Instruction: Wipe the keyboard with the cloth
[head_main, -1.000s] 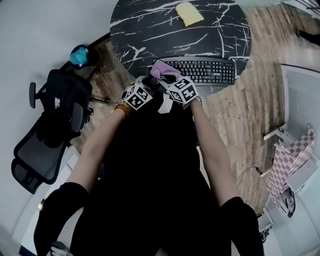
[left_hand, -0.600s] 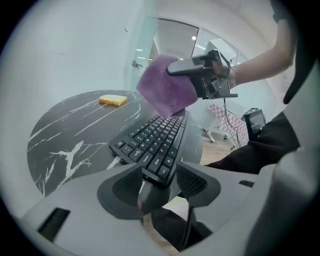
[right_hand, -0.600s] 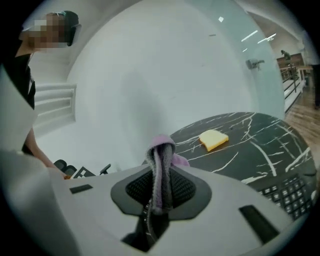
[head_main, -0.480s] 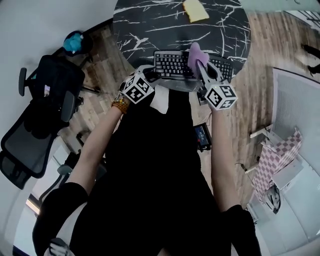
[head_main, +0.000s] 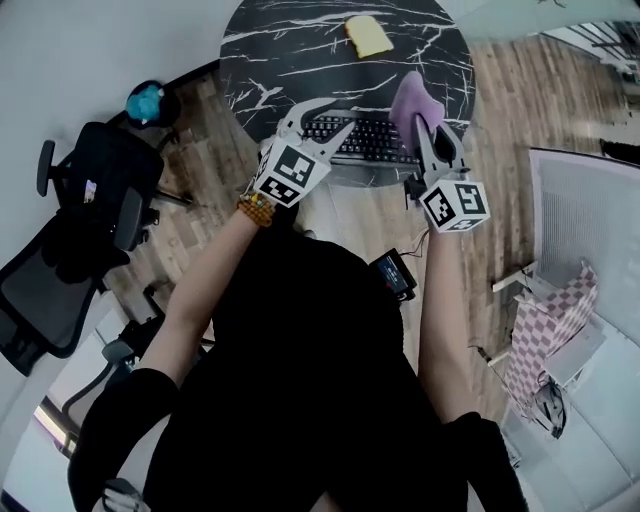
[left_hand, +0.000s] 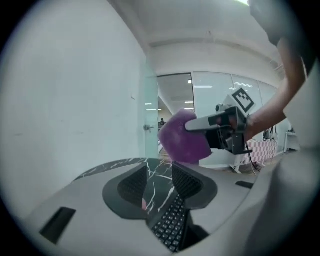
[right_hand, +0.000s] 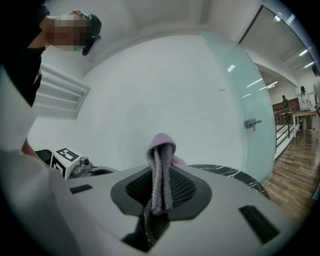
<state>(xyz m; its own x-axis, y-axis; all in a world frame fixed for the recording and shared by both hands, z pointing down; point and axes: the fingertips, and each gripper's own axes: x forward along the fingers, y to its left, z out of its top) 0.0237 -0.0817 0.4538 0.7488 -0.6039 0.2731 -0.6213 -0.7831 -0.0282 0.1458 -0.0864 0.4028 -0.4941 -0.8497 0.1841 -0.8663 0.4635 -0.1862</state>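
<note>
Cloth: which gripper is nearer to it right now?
Right. The right gripper is shut on the cloth, held over the keyboard. The left gripper is apart from it, at its left; its fingers have just been closing but stand open, empty.

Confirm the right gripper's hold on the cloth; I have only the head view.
Observer: The right gripper is shut on the purple cloth. A fold of it stands up between the pads.
Operator: Check the left one.
Observer: The left gripper has just been closing, but its jaws stand apart with nothing between them.
Operator: Say what its camera sees through that gap.
Observer: The keyboard and the marble table under it.
</note>
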